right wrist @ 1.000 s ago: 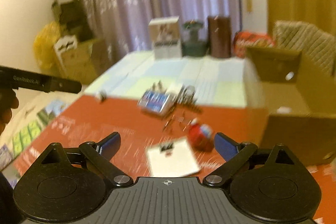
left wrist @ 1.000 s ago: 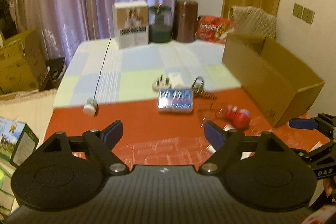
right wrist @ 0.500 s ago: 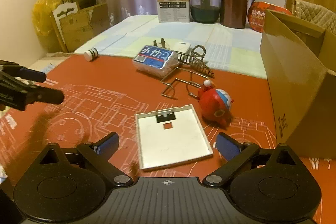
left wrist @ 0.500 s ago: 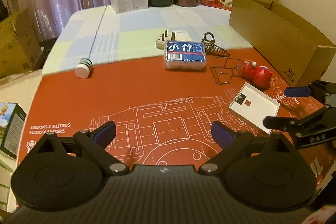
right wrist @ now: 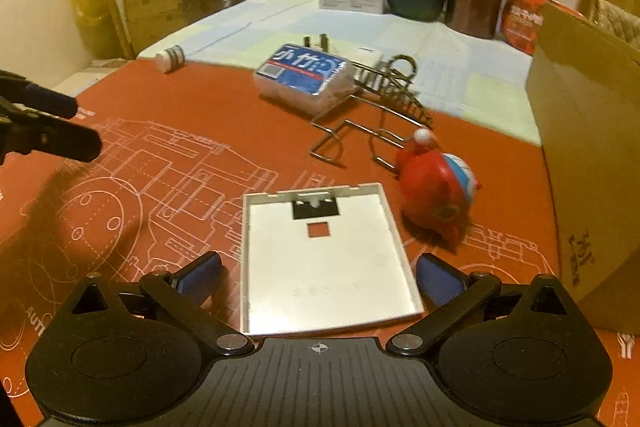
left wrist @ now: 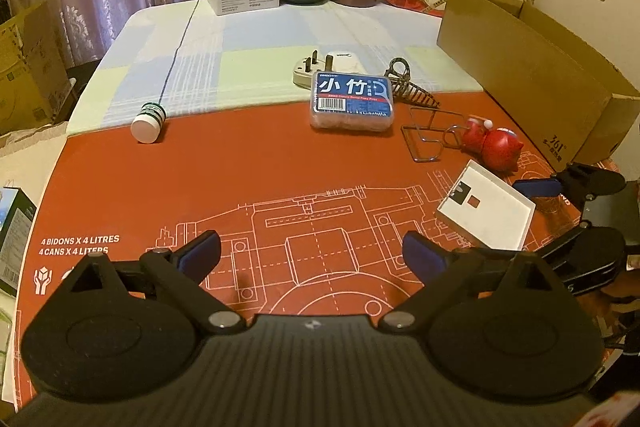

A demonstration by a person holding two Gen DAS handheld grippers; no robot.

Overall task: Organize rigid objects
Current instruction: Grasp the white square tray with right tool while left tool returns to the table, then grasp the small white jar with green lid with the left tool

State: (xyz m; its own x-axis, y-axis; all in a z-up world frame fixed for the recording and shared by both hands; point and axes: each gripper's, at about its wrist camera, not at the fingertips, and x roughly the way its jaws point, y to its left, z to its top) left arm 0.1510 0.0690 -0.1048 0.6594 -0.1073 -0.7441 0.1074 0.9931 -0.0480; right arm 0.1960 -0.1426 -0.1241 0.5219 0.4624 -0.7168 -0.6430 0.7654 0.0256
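**Both hand-held grippers wide over the red mat, white tray between the right one's fingers**

Left wrist view: the left hand-held gripper (left wrist: pixel 311 250) stands wide with nothing between its blue pads, only the bare red mat (left wrist: pixel 248 167) with its white line drawing. On the counter ahead, a small white bottle (left wrist: pixel 149 121) lies on its side at the mat's far left edge, its cap end pointing toward the camera. A blue-labelled floss pick box (left wrist: pixel 352 103) lies flat, long axis across the view. Behind it lies a white plug adapter (left wrist: pixel 326 67) with its prongs up. Right of the box sit a wire rack (left wrist: pixel 428 137) and a red round toy (left wrist: pixel 494 147), the toy touching the rack's wire. A white shallow tray (left wrist: pixel 486 213) lies flat at the right, turned diagonally. The right hand-held gripper (left wrist: pixel 556 219) reaches in from the right edge, its fingers on either side of the tray's near corner. An open cardboard box (left wrist: pixel 532 75) stands along the right side, long axis running away from the camera.

Right wrist view: the right hand-held gripper (right wrist: pixel 318 277) has its jaws opening, and they stand wide. The white shallow tray (right wrist: pixel 324 263) lies between them, open side up, long axis pointing away from the camera; the pads are apart from its side walls. The red round toy (right wrist: pixel 436 191) sits just beyond the tray's far right corner, with the cardboard box (right wrist: pixel 592 147) to its right. The left hand-held gripper (right wrist: pixel 60 123) shows at the left edge.
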